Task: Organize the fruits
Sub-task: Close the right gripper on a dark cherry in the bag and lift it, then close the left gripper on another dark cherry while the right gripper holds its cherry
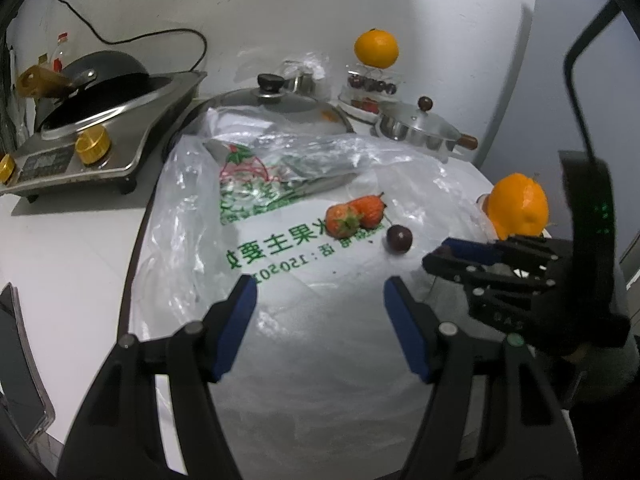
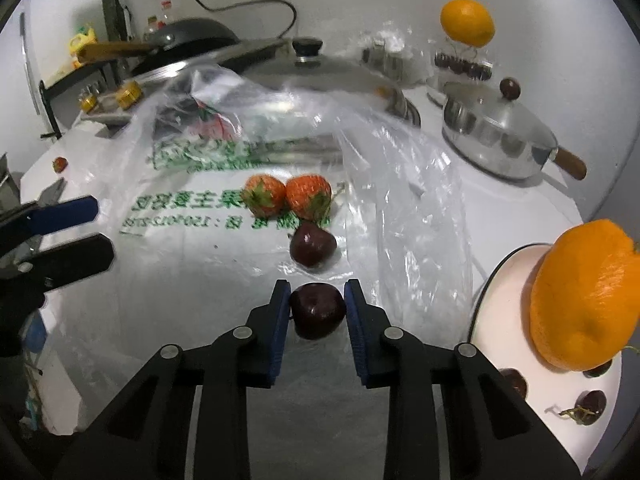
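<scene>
My right gripper [image 2: 318, 304] is shut on a dark cherry [image 2: 318, 314], low over a clear plastic bag [image 2: 224, 264] with green print. A second cherry [image 2: 312, 246] lies just beyond it, and two strawberries [image 2: 286, 196] rest side by side further back. At the right, a white plate [image 2: 508, 280] holds an orange [image 2: 584, 296] and a few cherries [image 2: 592, 400]. My left gripper [image 1: 320, 308] hovers open over the bag with nothing between its fingers. The strawberries [image 1: 354, 216] and the loose cherry [image 1: 399, 239] lie ahead of it. The right gripper [image 1: 436, 254] reaches in from the right.
A lidded steel pan [image 2: 492, 136] sits at the back right, a large pot lid [image 2: 320, 72] behind the bag. An induction cooker [image 1: 80, 140] with a dark wok stands at the left. A tiered stand [image 1: 370, 92] carries cherries with an orange [image 1: 376, 48] on top. A small strawberry [image 2: 60, 164] lies far left.
</scene>
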Demonstrator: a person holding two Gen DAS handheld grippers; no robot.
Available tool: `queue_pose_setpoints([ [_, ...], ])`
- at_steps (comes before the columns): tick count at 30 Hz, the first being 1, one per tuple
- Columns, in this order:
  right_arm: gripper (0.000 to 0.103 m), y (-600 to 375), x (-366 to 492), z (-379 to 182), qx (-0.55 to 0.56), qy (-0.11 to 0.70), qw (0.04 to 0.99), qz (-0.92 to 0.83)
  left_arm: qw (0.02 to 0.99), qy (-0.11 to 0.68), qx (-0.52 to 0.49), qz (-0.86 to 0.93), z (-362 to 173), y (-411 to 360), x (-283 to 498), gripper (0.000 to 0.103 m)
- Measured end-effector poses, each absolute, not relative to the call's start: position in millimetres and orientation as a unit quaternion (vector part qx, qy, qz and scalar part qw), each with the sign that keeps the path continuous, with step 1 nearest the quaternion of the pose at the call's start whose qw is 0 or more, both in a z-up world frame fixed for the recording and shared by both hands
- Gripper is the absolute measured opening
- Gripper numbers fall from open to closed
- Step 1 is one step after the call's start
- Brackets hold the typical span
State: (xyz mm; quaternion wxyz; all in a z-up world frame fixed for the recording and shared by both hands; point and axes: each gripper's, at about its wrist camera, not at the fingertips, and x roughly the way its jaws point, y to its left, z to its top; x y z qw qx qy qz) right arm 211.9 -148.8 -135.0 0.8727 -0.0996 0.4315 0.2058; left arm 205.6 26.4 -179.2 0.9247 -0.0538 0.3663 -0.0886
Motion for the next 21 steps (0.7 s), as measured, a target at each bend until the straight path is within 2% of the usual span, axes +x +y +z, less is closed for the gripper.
queue_pose_setpoints([
  [21, 0.030, -199, 183, -78, -0.069, 0.372, 0.905, 0.195, 0.923, 0.369, -0.026, -0.106, -166, -20, 211, 0.068],
])
